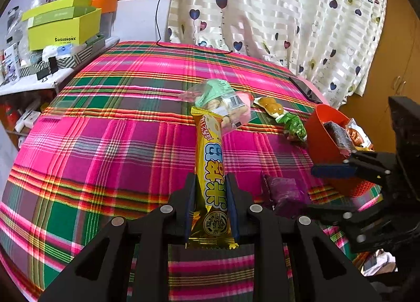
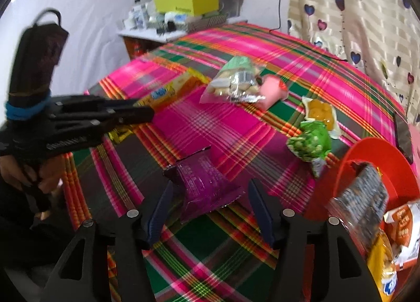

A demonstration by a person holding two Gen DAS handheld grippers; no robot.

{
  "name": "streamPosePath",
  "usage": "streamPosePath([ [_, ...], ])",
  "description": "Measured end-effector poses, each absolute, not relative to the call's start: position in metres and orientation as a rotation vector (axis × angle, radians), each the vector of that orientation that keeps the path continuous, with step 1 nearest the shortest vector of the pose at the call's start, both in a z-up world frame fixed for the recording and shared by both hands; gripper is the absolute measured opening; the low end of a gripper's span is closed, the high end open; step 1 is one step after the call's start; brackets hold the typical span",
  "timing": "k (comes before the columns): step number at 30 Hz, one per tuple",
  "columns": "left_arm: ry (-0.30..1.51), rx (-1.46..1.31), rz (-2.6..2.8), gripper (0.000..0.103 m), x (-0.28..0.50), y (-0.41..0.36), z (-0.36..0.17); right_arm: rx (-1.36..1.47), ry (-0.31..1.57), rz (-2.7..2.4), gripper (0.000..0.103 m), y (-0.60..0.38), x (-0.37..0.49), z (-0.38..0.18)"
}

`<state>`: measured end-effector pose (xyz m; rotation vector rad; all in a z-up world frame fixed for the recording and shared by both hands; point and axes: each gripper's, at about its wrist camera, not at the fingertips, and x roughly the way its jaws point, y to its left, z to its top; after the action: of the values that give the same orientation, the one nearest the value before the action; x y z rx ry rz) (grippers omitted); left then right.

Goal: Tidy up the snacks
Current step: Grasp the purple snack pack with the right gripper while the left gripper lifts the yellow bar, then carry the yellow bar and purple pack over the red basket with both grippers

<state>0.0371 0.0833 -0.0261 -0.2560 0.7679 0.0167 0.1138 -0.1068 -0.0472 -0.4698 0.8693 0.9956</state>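
Observation:
My left gripper (image 1: 211,183) is shut on a long yellow snack bar (image 1: 210,160) and holds it over the plaid cloth; it also shows from the side in the right wrist view (image 2: 141,113). My right gripper (image 2: 210,191) is open, its fingers on either side of a purple snack packet (image 2: 202,183) lying on the cloth; the packet also shows in the left wrist view (image 1: 284,194). A red bowl (image 2: 393,170) with several snack packets stands at the right, and also shows in the left wrist view (image 1: 319,139).
On the cloth lie a clear bag of biscuits (image 2: 236,78), a pink packet (image 2: 273,89), a yellow jelly pack (image 2: 319,114) and a green pea packet (image 2: 309,143). A dark phone (image 2: 403,131) lies near the far edge. A cluttered side table with green boxes (image 1: 63,23) stands at the far left.

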Motion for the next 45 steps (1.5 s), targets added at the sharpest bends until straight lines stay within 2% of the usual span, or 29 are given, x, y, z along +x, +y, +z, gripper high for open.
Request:
streamPosePath([
  [13, 0.769, -0.286, 0.013, 0.023, 0.033, 0.092, -0.032, -0.554, 0.927, 0.975, 0.059, -0.077, 0.129, -0.074],
  [18, 0.769, -0.293, 0.013, 0.023, 0.033, 0.094, -0.034, -0.518, 0.920, 0.961, 0.044, -0.076, 0.130, -0.070],
  [25, 0.763, -0.293, 0.002, 0.023, 0.032, 0.092, -0.032, -0.474, 0.899, 0.932, 0.035, -0.082, 0.126, -0.064],
  [45, 0.733, -0.265, -0.062, 0.023, 0.034, 0.060, -0.011, -0.328, 0.819, 0.910, 0.034, -0.118, 0.111, -0.027],
])
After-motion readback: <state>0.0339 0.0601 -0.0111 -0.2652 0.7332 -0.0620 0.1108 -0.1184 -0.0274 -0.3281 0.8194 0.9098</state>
